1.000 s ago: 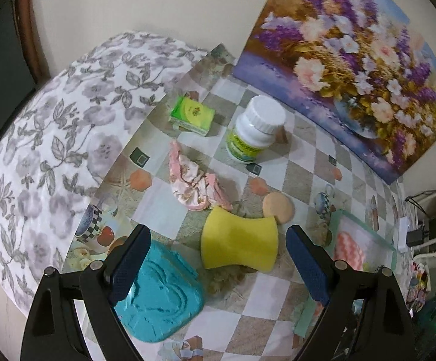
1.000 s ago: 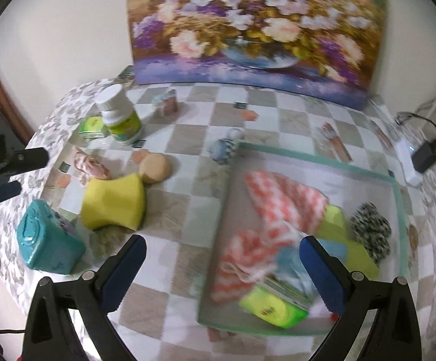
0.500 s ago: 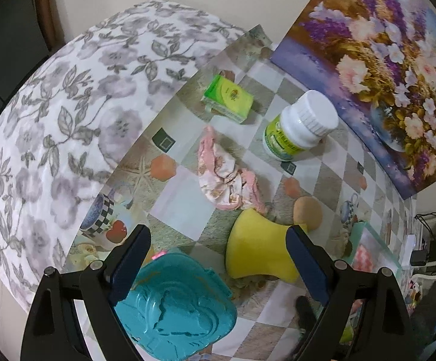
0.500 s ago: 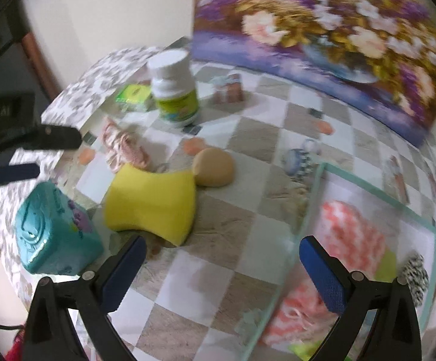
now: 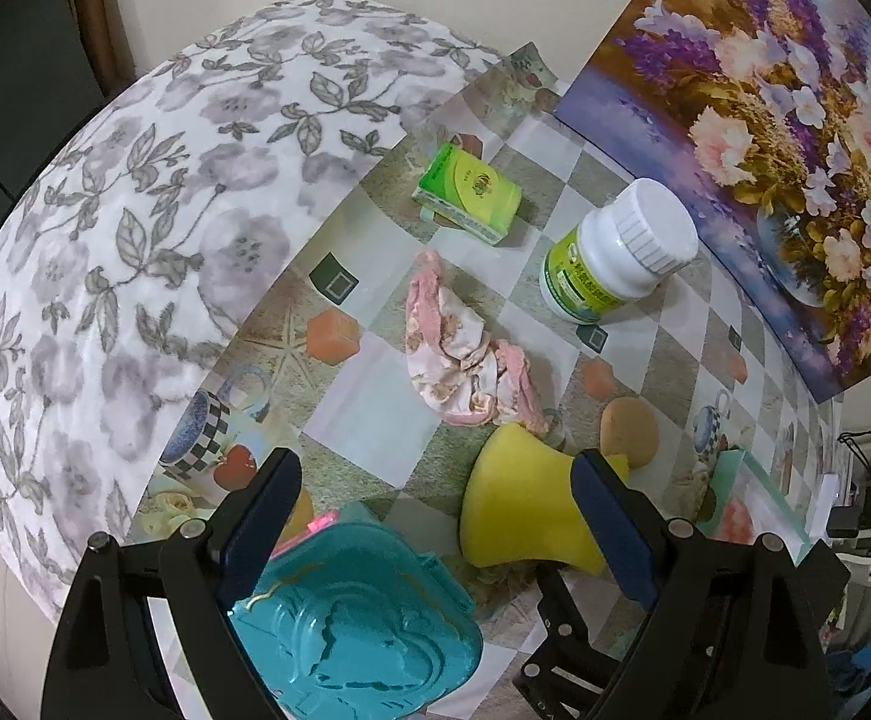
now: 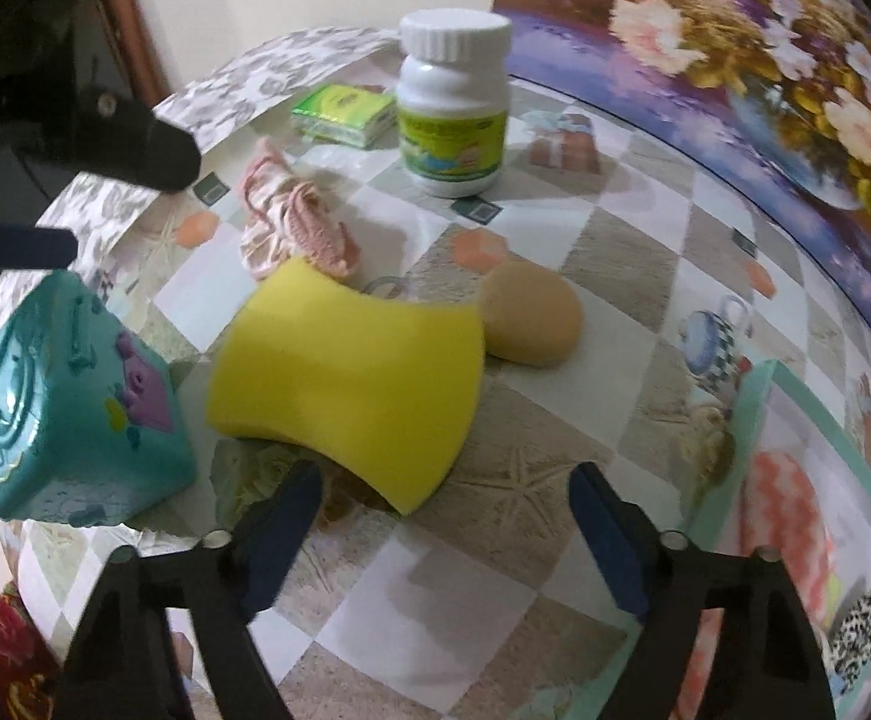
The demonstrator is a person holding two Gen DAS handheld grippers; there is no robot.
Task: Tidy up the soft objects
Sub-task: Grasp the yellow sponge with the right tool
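Observation:
A yellow sponge [image 6: 351, 378] lies on the checked tablecloth, with a tan round puff [image 6: 531, 312] at its far right corner and a pink crumpled cloth [image 6: 291, 228] behind it. My right gripper [image 6: 444, 534] hovers at the sponge's near corner. Its jaws are closing, the corner sits between the fingertips, and the pads do not touch it. My left gripper [image 5: 435, 522] is open above the teal plastic box [image 5: 351, 618] and the yellow sponge [image 5: 519, 516], holding nothing. The pink cloth [image 5: 465, 360] lies ahead of it.
A white bottle [image 6: 453, 102] and a green tissue pack [image 6: 345, 111] stand at the back. The teal box [image 6: 75, 408] sits left of the sponge. A pale green tray [image 6: 762, 384] at the right holds an orange-white knitted piece [image 6: 789, 516]. A flower painting leans on the wall.
My right gripper swung left from over the tray to the yellow sponge, came lower, and its jaws narrowed. My left gripper sank slightly toward the teal box.

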